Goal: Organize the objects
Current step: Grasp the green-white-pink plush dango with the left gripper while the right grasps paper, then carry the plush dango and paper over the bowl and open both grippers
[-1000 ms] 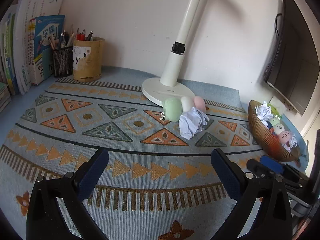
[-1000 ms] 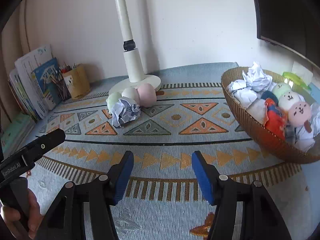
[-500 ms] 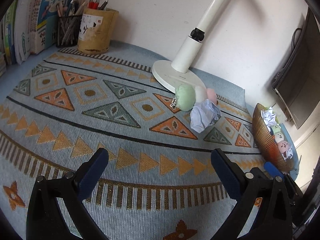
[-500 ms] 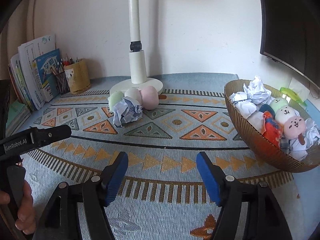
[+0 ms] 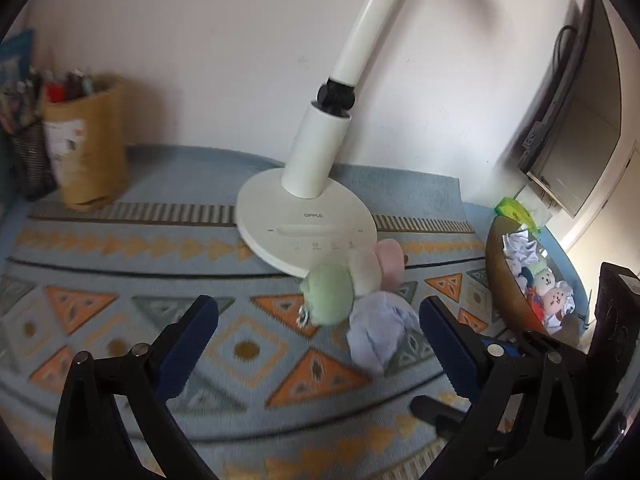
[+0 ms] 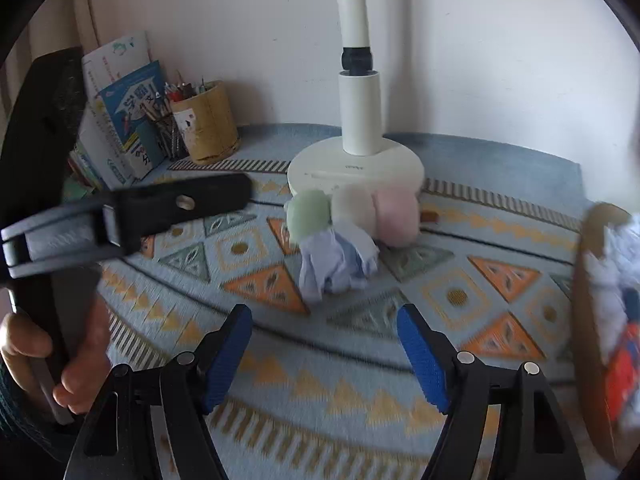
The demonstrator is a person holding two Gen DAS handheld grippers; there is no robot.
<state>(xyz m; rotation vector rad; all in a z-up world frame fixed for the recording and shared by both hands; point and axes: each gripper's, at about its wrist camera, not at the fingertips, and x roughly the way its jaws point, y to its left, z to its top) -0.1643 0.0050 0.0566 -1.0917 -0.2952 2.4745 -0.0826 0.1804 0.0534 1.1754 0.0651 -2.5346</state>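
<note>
**Both grippers over the mat, plush and paper ahead**

My left gripper (image 5: 318, 334) has its 2 fingers spread wide, narrowing a little right now, with nothing pressed between the pads. Seen past them, the green end of the plush (image 5: 329, 299) and the paper ball (image 5: 380, 334) lie on the mat (image 5: 120, 272), further off than my fingertips; neither is touched.

My right gripper (image 6: 324, 350) is half spread and its jaws are opening. Nothing is between them, only bare mat (image 6: 360, 380). The paper ball (image 6: 336, 264) sits just ahead of the gap, apart from both pads.

The plush (image 6: 352, 210) is 3 soft balls in a row, green, cream and pink, lying against the front edge of the lamp base (image 6: 356, 168). The paper ball touches the plush on its near side, below the green and cream balls.

The basket (image 5: 505, 280) stands at the right end of the mat, well apart from the plush, and holds more crumpled paper and small plush toys. In the right view its rim (image 6: 586, 300) is blurred.

At the back left corner are a brown pen cup (image 6: 208, 124), a dark mesh pen holder (image 6: 170, 136) beside it, and books (image 6: 128, 108) leaning on the wall. My left hand (image 6: 48, 364) shows at the left edge of the right view, wrapped on the gripper's handle.
</note>
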